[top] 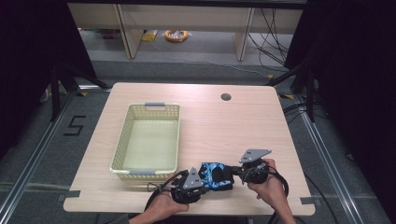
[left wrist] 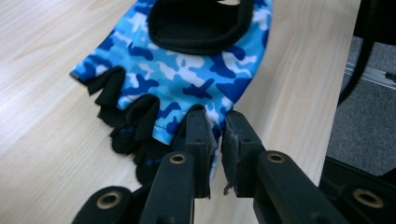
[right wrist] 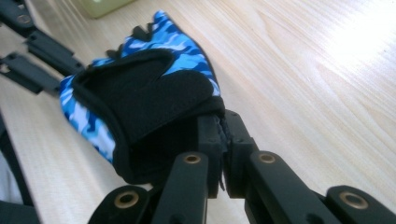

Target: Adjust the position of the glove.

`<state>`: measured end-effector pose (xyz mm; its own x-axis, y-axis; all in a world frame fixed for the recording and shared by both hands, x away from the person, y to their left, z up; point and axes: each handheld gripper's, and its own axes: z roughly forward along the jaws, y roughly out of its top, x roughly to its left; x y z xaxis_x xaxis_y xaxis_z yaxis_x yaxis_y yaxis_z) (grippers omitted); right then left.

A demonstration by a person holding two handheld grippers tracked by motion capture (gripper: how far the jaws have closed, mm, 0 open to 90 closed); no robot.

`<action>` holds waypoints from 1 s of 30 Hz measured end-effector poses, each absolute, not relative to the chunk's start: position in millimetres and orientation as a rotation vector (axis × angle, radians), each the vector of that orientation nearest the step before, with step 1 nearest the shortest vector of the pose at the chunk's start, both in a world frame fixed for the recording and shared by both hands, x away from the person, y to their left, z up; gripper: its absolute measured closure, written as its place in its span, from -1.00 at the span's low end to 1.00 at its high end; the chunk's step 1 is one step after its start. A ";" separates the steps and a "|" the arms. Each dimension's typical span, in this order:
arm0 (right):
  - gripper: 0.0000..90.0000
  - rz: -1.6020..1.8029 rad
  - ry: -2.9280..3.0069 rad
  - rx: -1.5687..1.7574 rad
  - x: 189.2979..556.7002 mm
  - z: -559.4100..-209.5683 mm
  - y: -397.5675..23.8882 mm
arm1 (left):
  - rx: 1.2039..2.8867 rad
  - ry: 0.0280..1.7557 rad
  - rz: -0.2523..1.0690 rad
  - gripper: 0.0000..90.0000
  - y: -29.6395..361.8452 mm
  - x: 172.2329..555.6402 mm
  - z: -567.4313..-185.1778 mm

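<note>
A fingerless glove (top: pixel 215 175) in blue camouflage with black trim lies near the table's front edge, stretched between both grippers. My left gripper (top: pixel 205 179) is shut on its finger end; in the left gripper view the jaws (left wrist: pixel 217 123) pinch the blue fabric (left wrist: pixel 187 70) beside the black finger openings. My right gripper (top: pixel 235 171) is shut on the wrist end; in the right gripper view its jaws (right wrist: pixel 223 123) clamp the black cuff of the glove (right wrist: pixel 140 88). The left gripper's black jaws (right wrist: pixel 32 56) show at that view's upper left.
A pale yellow-green plastic basket (top: pixel 122 140) with nothing in it stands on the left half of the wooden table (top: pixel 224 126), just behind my left hand. A round cable hole (top: pixel 226 97) sits near the far edge. The table's front edge runs close under both hands.
</note>
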<state>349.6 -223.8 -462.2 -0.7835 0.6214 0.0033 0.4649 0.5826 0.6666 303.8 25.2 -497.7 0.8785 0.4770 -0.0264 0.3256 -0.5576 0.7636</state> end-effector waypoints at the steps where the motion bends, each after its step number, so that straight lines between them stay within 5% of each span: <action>1: 0.96 0.981 2.591 0.890 353.6 -465.6 -225.2 | 2.234 0.557 0.245 0.79 25.3 304.5 -498.3; 10: 0.83 0.900 2.633 0.954 364.9 -491.4 -224.2 | 2.270 0.547 0.241 0.76 22.4 303.9 -512.1; 17: 0.37 0.890 2.603 1.050 363.8 -487.8 -235.1 | 2.277 0.531 0.228 0.67 24.2 302.6 -511.5; 30: 0.30 1.016 2.497 1.214 347.7 -455.2 -233.1 | 2.187 0.639 0.197 0.25 49.6 309.6 -493.2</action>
<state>347.7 -233.1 -455.2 -0.6485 0.7509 0.1249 0.6247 0.4313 0.6510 309.6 49.6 -493.2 0.8583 0.5078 -0.0743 0.3778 -0.5273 0.7611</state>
